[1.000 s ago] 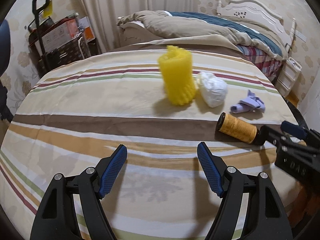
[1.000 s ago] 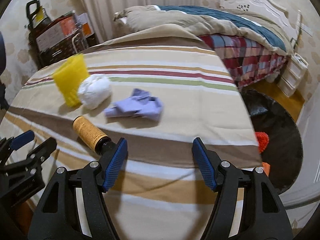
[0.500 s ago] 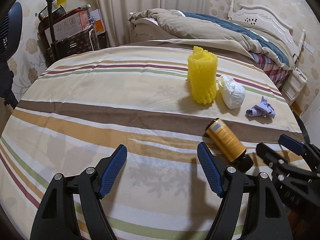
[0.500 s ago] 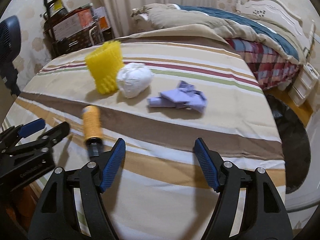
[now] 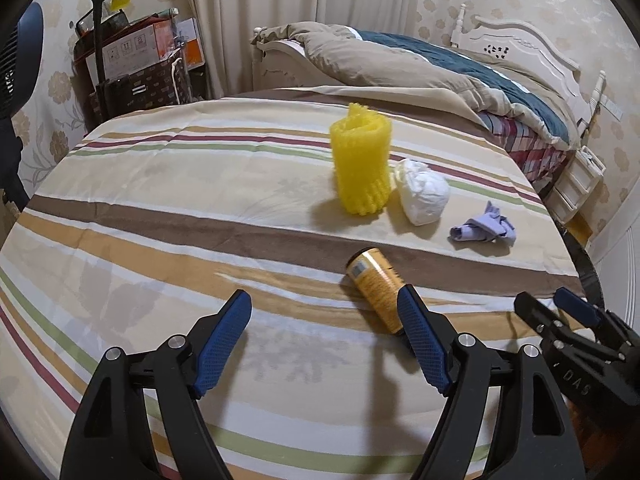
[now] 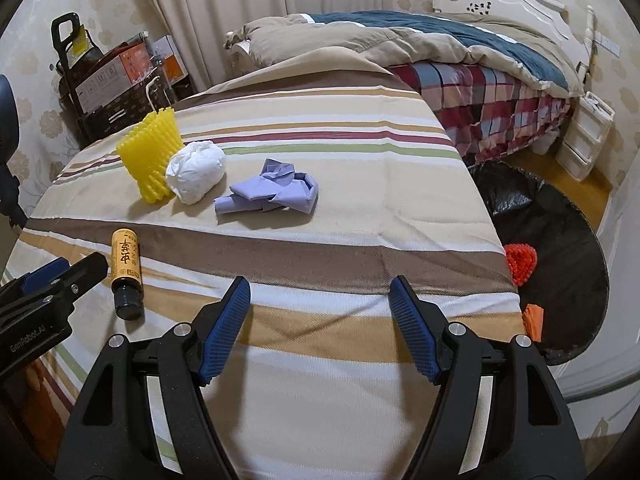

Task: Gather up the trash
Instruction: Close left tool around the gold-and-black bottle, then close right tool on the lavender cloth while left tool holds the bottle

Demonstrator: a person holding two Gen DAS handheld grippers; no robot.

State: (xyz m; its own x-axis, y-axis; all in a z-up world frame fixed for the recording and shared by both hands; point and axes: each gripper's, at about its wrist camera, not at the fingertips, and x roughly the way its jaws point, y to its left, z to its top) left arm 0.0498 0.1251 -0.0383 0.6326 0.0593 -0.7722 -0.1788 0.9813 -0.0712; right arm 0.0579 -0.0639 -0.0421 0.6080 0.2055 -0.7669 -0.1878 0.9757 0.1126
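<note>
Both tools stand apart and empty: left tool (image 5: 324, 336), right tool (image 6: 320, 320); the left tool's jaws have just opened further. Trash lies on the striped worktop (image 6: 320, 152): bottle (image 5: 376, 284) on its side just beside the left tool, foam sleeve (image 5: 360, 164) touching the white wad (image 5: 424, 192), purple wad (image 6: 272, 192) nearby. Bin (image 6: 560, 248) sits beside the worktop. Risk: the round bottle rolls off if nudged by a pad (image 5: 420, 344) before closure.
</note>
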